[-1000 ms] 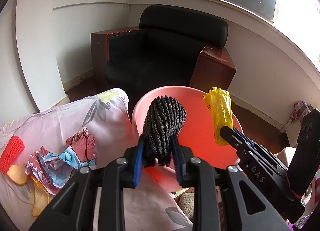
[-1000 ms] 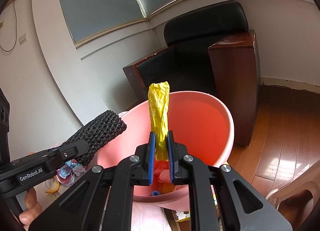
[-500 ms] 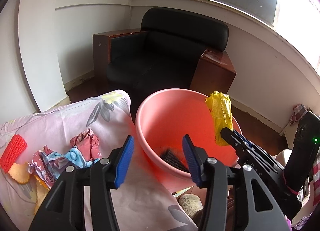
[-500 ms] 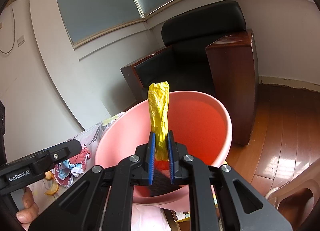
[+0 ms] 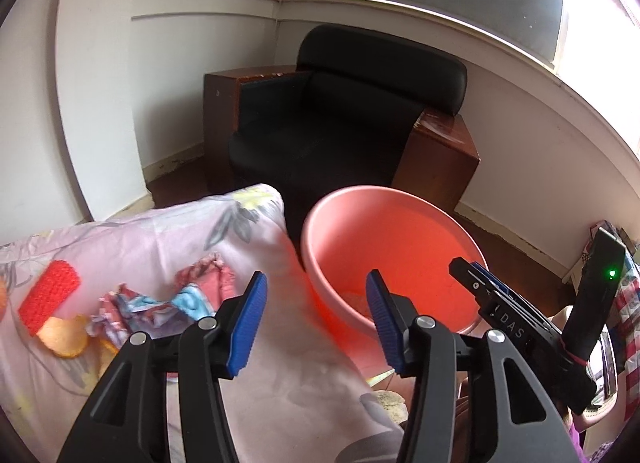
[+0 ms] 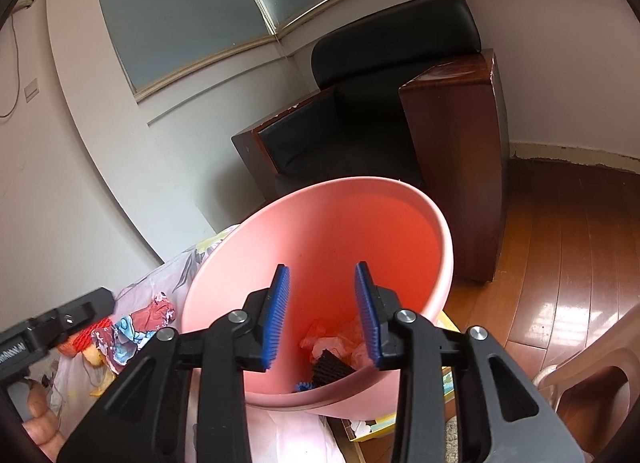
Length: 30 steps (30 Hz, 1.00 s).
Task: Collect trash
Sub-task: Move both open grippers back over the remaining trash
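Observation:
A pink bin (image 5: 404,247) stands beside the cloth-covered table; it also shows in the right wrist view (image 6: 340,223). Inside lie the black foam net (image 6: 330,367) and pale crumpled wrappers (image 6: 344,339). My left gripper (image 5: 316,319) is open and empty, over the table edge near the bin's left rim. My right gripper (image 6: 322,311) is open and empty, above the bin's mouth; it shows from the side in the left wrist view (image 5: 504,311). On the floral cloth (image 5: 160,231) lie a red foam net (image 5: 48,297), a crumpled colourful wrapper (image 5: 160,303) and orange peel (image 5: 64,337).
A black armchair (image 5: 352,119) with brown wooden arms stands behind the bin, against the white wall. Wooden floor (image 6: 572,247) lies to the right. A plastic chair (image 6: 592,379) is at the lower right. The left gripper (image 6: 48,327) shows at the left edge.
My left gripper opened and the black foam net dropped into the bin. My right gripper then opened and the yellow bag left it. The left gripper swung slightly left toward the table.

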### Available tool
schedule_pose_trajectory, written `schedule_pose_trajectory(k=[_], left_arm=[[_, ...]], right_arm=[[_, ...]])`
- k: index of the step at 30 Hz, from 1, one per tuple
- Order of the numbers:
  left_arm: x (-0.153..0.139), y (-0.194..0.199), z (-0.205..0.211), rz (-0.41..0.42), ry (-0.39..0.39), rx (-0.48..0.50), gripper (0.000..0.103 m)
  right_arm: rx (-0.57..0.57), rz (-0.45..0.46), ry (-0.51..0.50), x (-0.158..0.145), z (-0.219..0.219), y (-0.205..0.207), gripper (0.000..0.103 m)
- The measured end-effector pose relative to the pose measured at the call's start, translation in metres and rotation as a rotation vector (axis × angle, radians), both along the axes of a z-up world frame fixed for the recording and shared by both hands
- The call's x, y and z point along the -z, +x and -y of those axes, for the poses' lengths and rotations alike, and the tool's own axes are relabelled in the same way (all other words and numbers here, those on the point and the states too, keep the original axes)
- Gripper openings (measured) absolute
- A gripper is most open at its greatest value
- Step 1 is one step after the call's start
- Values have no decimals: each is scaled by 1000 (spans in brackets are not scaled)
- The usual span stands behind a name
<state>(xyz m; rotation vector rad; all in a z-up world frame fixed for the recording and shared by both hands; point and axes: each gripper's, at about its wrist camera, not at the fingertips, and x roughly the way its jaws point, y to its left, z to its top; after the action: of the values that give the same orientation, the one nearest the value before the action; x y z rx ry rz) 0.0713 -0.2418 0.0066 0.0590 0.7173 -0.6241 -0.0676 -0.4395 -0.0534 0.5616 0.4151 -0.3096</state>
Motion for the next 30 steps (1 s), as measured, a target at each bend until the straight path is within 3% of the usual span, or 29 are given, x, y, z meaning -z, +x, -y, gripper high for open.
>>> schedule_pose_trajectory(k=[14, 21, 30], left_arm=[[-23, -11, -113, 88, 37, -220, 56], [-4, -17, -168, 49, 77, -315, 56], [25, -25, -193, 3, 117, -319, 56]], right_arm=[[-57, 49, -88, -7, -19, -7, 35], [-83, 25, -164, -7, -32, -6, 35], [-123, -31, -290, -6, -62, -1, 35]])
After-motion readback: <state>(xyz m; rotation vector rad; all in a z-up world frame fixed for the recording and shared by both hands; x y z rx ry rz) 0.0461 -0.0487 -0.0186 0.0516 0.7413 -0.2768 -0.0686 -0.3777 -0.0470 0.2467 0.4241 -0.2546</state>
